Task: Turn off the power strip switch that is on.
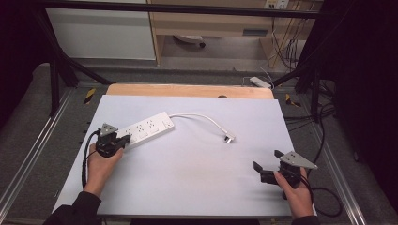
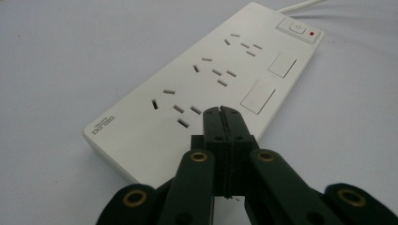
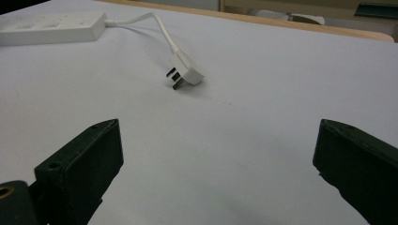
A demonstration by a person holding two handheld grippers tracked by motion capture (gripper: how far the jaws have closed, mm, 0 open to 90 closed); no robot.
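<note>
Item: white power strip (image 1: pixel 143 128), laid flat on the pale mat (image 1: pixel 187 173) in its left half, set diagonally, near end toward the left gripper (image 1: pixel 123 139). Three socket groups are seen on its top in the left gripper view, with a switch (image 2: pixel 298 28) and a small red light at the far end. Maker's lettering is printed at the near corner.

Attached: white cable (image 1: pixel 199 116), run from the strip's far end in a curve across the middle of the mat to a white plug (image 1: pixel 229 138). The plug is lying on its side, pins exposed, well apart from both grippers. In the right gripper view the plug (image 3: pixel 186 71) is seen ahead, with bare mat between it and the jaws.

Left gripper: held in the left hand (image 1: pixel 102 161) at the strip's near end. Its jaws are pressed together with nothing between them, and the tips (image 2: pixel 220 112) are placed over the strip's top face, just beside the nearest socket group. Whether the tips touch the strip cannot be told.

Right gripper (image 1: pixel 264 165): held in the right hand (image 1: pixel 295 190) near the mat's lower right corner, jaws spread wide and empty, well apart from the strip.

Surroundings: a wooden table edge (image 1: pixel 187 90) is shown beyond the mat. A black frame (image 1: pixel 56 70), loose cables and a second white strip (image 1: pixel 259 82) on the floor are placed beyond the table. Nothing is found between either gripper and the strip or plug.
</note>
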